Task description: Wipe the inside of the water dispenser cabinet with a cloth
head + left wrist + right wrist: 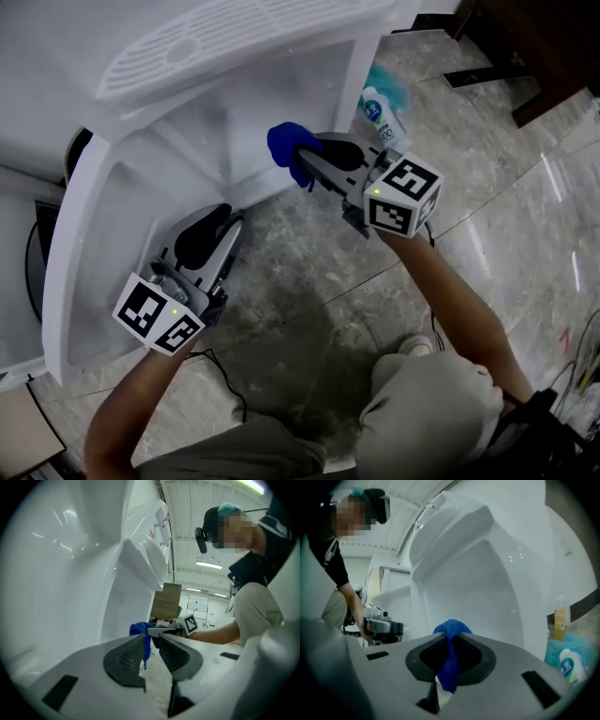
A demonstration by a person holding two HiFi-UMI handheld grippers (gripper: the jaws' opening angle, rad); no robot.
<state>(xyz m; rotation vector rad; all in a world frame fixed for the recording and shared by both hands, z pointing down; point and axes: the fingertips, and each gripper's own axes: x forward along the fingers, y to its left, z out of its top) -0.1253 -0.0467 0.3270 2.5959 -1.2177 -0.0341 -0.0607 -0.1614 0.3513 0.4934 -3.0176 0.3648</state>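
The white water dispenser cabinet (pixel 202 131) stands open, its door (pixel 80 272) swung out to the left. My right gripper (pixel 302 157) is shut on a blue cloth (pixel 285 143), held in front of the cabinet's opening near its right wall. In the right gripper view the blue cloth (pixel 451 631) bunches out past the pinched jaws, facing the white interior (pixel 487 588). My left gripper (pixel 228 221) sits low by the inside of the door, its jaws a little apart with nothing between them. In the left gripper view the cloth (pixel 138 630) shows beyond them.
A teal bag with a white bottle (pixel 382 101) lies on the stone floor right of the cabinet. A yellow bottle (pixel 559 614) stands by the far wall. Dark wooden furniture (pixel 539 52) is at the upper right. A cable (pixel 228 380) runs across the floor near the person's knees.
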